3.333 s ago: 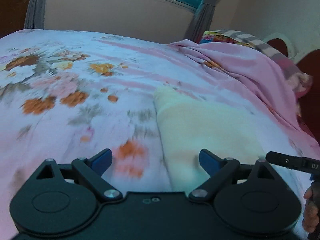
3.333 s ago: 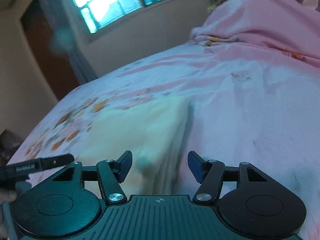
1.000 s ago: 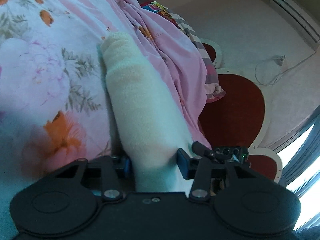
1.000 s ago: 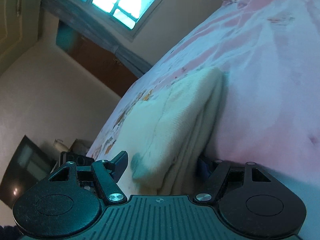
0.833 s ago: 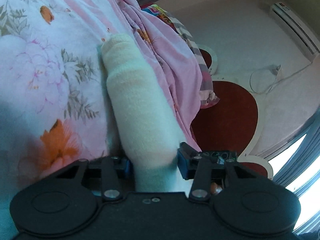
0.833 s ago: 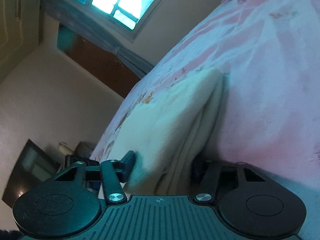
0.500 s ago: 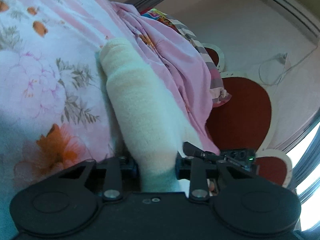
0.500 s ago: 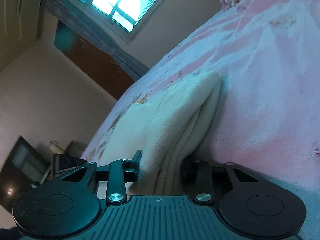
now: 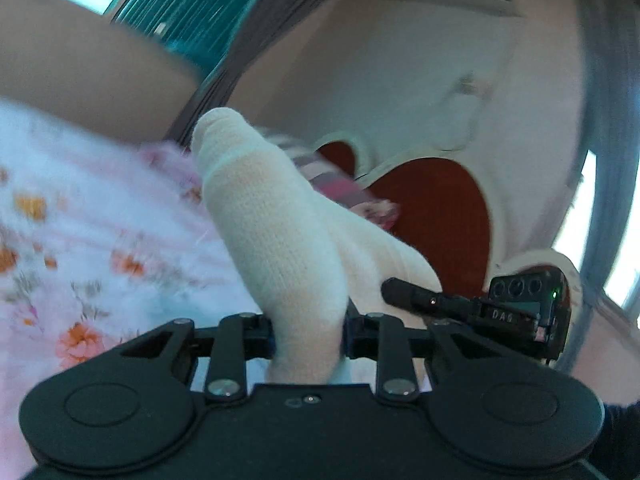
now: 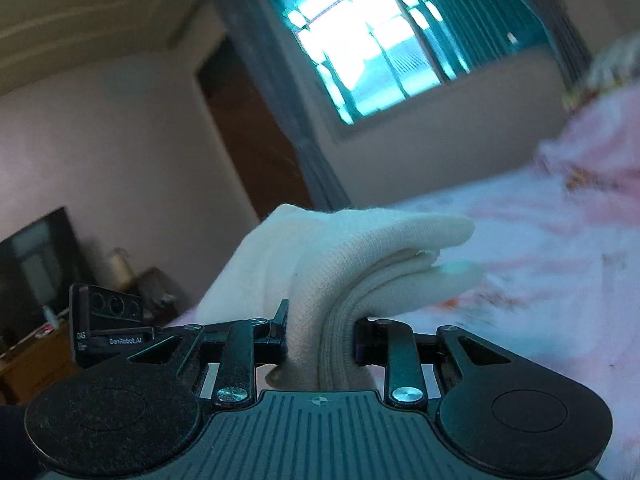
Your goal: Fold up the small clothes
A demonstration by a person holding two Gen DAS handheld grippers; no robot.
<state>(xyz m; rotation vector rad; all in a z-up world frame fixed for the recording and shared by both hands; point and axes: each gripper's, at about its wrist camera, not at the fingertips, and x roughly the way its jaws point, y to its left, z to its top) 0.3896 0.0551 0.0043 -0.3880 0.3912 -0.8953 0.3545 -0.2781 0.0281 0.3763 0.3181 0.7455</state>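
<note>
A folded cream knitted garment (image 9: 276, 232) is held up off the bed between both grippers. My left gripper (image 9: 308, 334) is shut on one end of it. My right gripper (image 10: 320, 332) is shut on the other end (image 10: 360, 248), where the stacked folded layers show between the jaws. The right gripper's body (image 9: 520, 312) shows at the right of the left wrist view, and the left gripper's body (image 10: 108, 320) at the left of the right wrist view. The fingertips are hidden by the cloth.
The bed with a pink floral sheet (image 9: 80, 216) lies below. A bunched pink blanket (image 10: 592, 152) lies toward the red headboard (image 9: 440, 208). A window (image 10: 376, 40), a brown door (image 10: 248, 128) and a dresser (image 10: 32, 356) stand around the room.
Both grippers closed fully on the ends of the folded garment and lifted it off the bed. Both views tilted up, so the room walls now show behind the cloth.
</note>
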